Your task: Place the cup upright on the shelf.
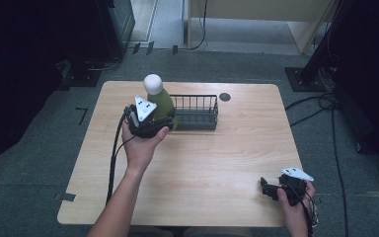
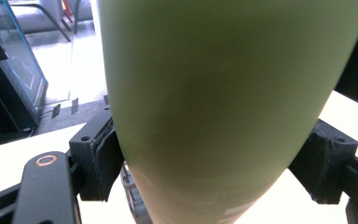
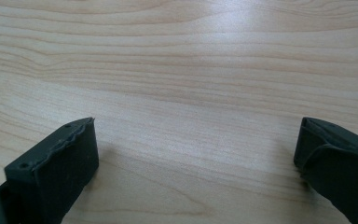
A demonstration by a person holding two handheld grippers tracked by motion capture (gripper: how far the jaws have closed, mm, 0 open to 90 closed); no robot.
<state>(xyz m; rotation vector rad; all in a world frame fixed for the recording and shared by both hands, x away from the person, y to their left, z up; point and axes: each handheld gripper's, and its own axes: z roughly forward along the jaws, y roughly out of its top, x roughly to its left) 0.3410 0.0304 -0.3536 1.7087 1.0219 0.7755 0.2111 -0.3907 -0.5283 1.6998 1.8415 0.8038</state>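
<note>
Here, wire basket (image 1: 196, 111) touching held green bottle (image 1: 161, 105).

A pale wood-grain counter (image 1: 202, 163) carries a dark wire basket (image 1: 196, 112) near its far edge; just right of the basket sits a small dark round disc (image 1: 225, 97).

olive-green bottle (image 1: 162, 102), white cap (image 1: 153, 83), dark basket (image 1: 197, 120)

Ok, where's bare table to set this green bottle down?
The wood between the wire basket and the right gripper is bare, as is the near-left corner of the table. It is crowded at the basket, where the left gripper holds the green bottle.
</note>
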